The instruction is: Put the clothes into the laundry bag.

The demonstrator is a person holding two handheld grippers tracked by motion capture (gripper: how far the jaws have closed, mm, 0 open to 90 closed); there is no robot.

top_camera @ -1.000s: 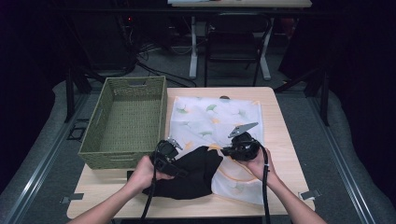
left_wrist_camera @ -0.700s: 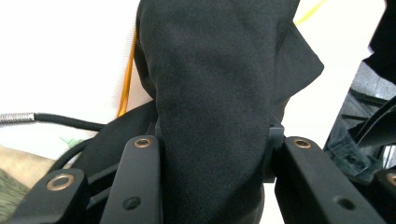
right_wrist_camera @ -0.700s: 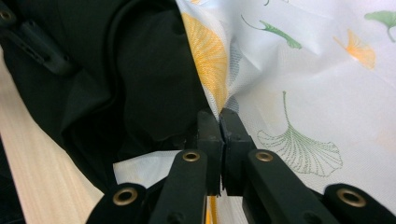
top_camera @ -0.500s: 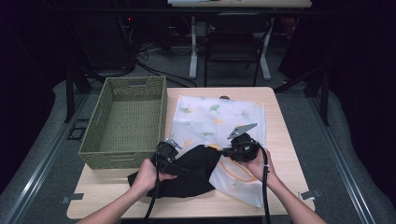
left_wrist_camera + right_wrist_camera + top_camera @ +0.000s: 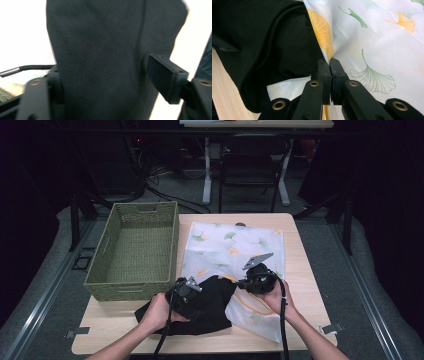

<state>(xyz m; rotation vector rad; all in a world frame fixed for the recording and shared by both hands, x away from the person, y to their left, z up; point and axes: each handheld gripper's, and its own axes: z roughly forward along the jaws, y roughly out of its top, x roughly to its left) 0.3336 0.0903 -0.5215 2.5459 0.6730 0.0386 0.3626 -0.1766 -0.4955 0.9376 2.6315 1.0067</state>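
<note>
Two grippers on cloth: left gripper jaws just opening, black cloth loose between; right gripper pinched tight on leaf-print cloth.

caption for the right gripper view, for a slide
Right gripper pinches the leaf-print white cloth at its edge, beside the black cloth.

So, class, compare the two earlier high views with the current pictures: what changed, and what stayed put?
The left gripper has just been opening its fingers; the black garment lies between them, one finger clear of it. The garment's bunch has shifted slightly under that hand. The right gripper stayed in place, shut on the leaf-print cloth. The woven basket and table are unchanged.
</note>
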